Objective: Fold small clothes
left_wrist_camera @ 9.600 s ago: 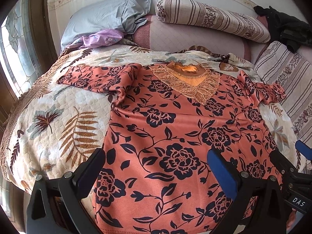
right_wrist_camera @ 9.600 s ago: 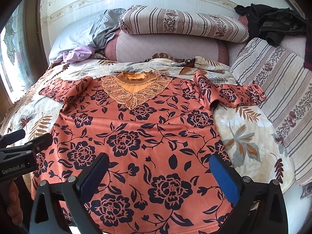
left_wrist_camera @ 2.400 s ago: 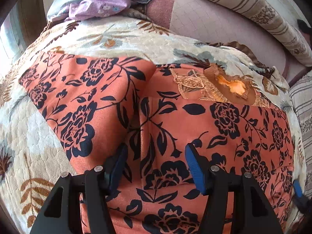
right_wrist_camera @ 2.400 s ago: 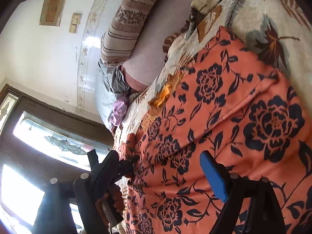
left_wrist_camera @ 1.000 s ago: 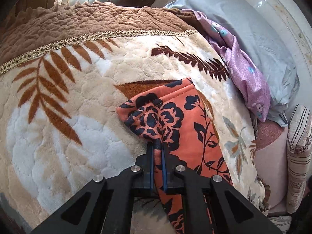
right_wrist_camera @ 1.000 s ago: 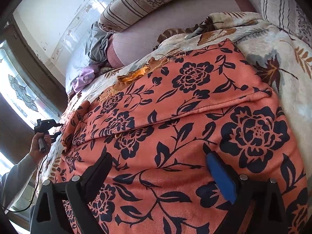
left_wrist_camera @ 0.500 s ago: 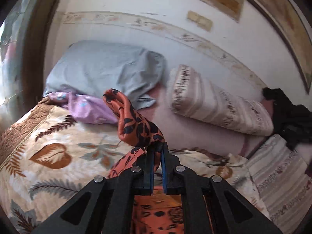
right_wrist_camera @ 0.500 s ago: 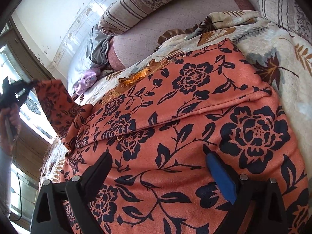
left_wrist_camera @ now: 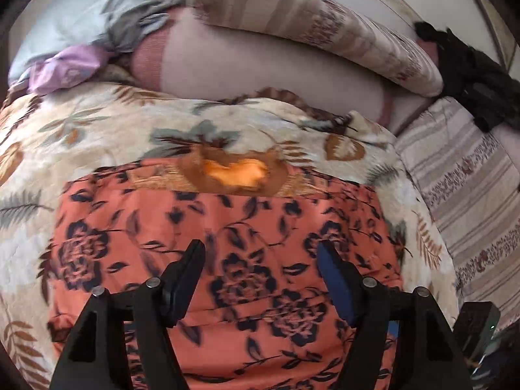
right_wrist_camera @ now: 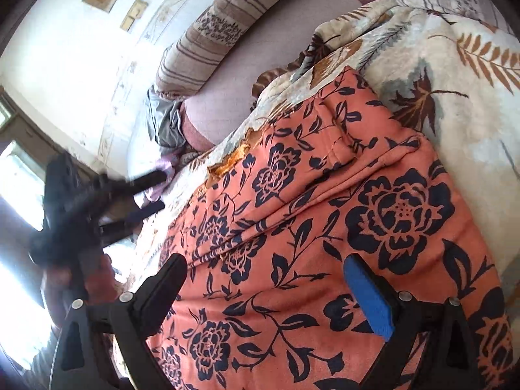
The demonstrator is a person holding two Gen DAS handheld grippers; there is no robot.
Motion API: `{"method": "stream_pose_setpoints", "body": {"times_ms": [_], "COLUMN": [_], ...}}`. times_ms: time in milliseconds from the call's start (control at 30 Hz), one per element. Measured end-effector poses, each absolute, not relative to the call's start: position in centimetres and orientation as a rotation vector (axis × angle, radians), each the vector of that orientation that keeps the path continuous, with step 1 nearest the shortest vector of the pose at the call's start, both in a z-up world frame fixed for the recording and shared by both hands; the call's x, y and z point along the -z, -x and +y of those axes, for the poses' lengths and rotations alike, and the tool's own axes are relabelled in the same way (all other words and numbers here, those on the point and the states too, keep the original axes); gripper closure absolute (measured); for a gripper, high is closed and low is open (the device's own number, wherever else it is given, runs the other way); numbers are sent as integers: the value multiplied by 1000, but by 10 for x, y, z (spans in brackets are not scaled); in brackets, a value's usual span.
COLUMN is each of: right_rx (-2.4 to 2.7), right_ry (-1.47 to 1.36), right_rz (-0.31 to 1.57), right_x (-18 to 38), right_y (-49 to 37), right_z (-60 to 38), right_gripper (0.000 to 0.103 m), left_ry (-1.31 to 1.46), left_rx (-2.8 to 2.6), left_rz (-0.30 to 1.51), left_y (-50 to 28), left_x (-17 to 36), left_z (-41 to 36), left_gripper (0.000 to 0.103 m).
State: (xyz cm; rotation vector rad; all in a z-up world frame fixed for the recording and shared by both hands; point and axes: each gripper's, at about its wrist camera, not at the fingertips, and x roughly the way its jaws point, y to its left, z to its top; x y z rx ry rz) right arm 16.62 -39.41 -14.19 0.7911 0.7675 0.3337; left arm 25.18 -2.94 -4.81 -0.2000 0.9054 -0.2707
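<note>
Since half a second ago we have let go of the sleeve: our left gripper [left_wrist_camera: 260, 276] hangs spread and empty over the orange floral-print top [left_wrist_camera: 227, 227], which lies on the leaf-patterned quilt [left_wrist_camera: 97, 130] with both sides turned in. Our right gripper [right_wrist_camera: 266, 292] is likewise spread, holding nothing. Next, we judge, comes taking the hem and folding it toward the collar. No containers show.
</note>
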Motion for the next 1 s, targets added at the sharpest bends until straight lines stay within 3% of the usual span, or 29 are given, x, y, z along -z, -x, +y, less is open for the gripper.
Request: {"method": "stream_pose_setpoints", "body": {"times_ms": [300,600,633,667,733,800,833,1000], "right_rx": [-302,-118,-118,-101,-32,-4,22,61], "right_ry": [-963,-1006,-1006,-1005,-943,-916,-867,-453], "right_rz": [778,962,962,964,1019,1040,1046,883], "right_x": [125,153,153,154,160,162,159,87], "right_y": [-199,-277,-277,-280,-294,-296,-295,-266], "right_z": [-426,-416,-416,-417,-414,-412,-411,-377], "right_gripper": [5,8,12,24,72,88,95,95], "left_ry": [253,355,362,355,315,278,276,341], "left_rx": [-53,-47,-32,-32,-24,-26,-25,-63], "left_rz": [832,804,792,780,766,786,807,810], "left_y": [-220,-211,-212,-212,-212,-214,-215,-213], "left_x": [88,117,114,111,109,112,116,116], "left_z": [129,153,151,148,141,135,134,146], "left_gripper": [31,31,31,31,31,31,31,31]}}
